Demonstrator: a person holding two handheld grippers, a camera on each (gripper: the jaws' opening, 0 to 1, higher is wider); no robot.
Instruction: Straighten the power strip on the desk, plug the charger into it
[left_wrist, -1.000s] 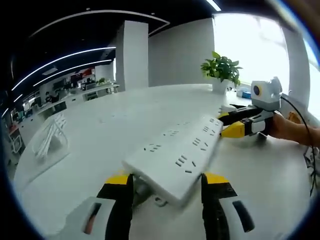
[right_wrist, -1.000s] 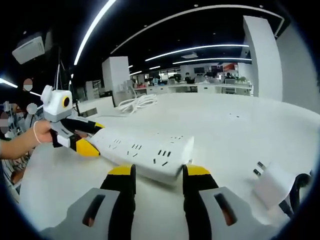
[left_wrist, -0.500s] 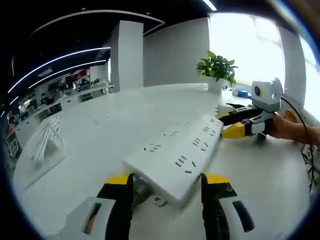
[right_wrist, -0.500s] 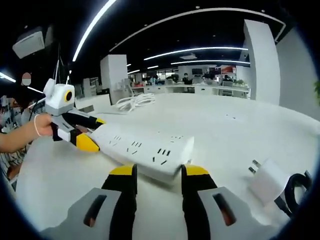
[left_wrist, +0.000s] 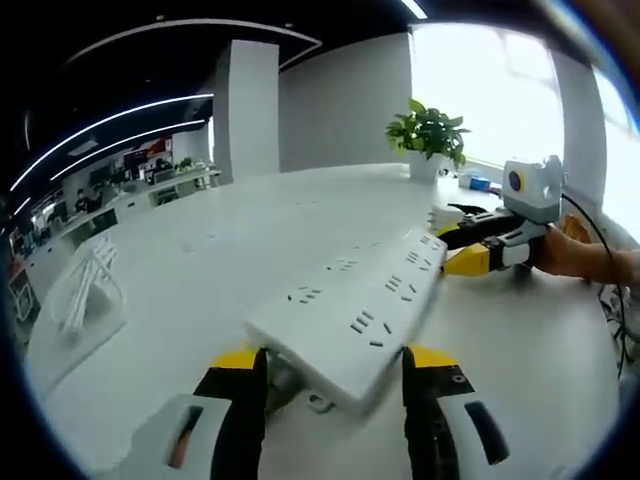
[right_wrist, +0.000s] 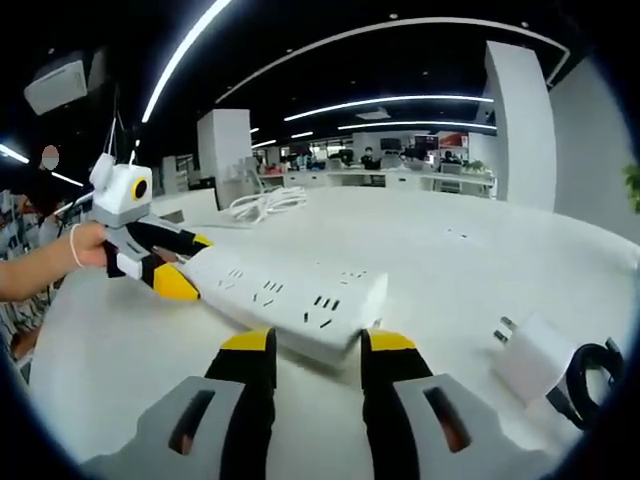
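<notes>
Smooth white plastic on the power strip (left_wrist: 350, 315), faintly glossy; the counter (right_wrist: 480, 260) is matt white (no grain), and the charger (right_wrist: 527, 357) looks satin plastic.

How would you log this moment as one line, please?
phase: straightening | left gripper: shut on power strip | right gripper: shut on power strip | charger: unplugged on desk

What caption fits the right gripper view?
Both grippers hold opposite ends of a white power strip; a white charger lies beside it.
</notes>
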